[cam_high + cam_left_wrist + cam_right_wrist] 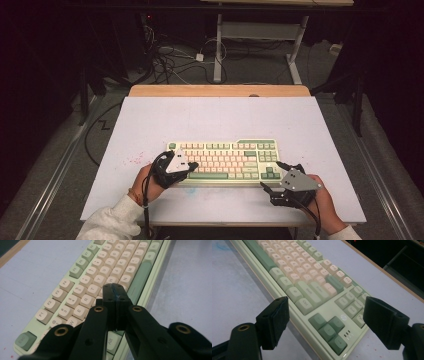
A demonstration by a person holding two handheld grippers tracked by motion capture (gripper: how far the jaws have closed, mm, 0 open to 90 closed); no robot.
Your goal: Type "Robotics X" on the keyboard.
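Observation:
A pale green keyboard (225, 160) with cream and green keys lies in the middle of the white table top. My left gripper (194, 165) is shut with nothing between its jaws. Its joined tips hover over or touch the lower letter rows near the green space bar (140, 277); in the left gripper view the left gripper (115, 290) hides the keys beneath it, so contact is unclear. My right gripper (271, 175) stands open at the keyboard's near right corner. Seen from the right gripper view, my right gripper (327, 305) frames the arrow keys (328, 327) between its wide-apart pads.
The white table top (150, 125) has a wooden strip (220, 90) along its far edge and red specks (132, 160) left of the keyboard. Beyond it stand another table's legs (218, 50) and loose cables (170, 60) on the floor.

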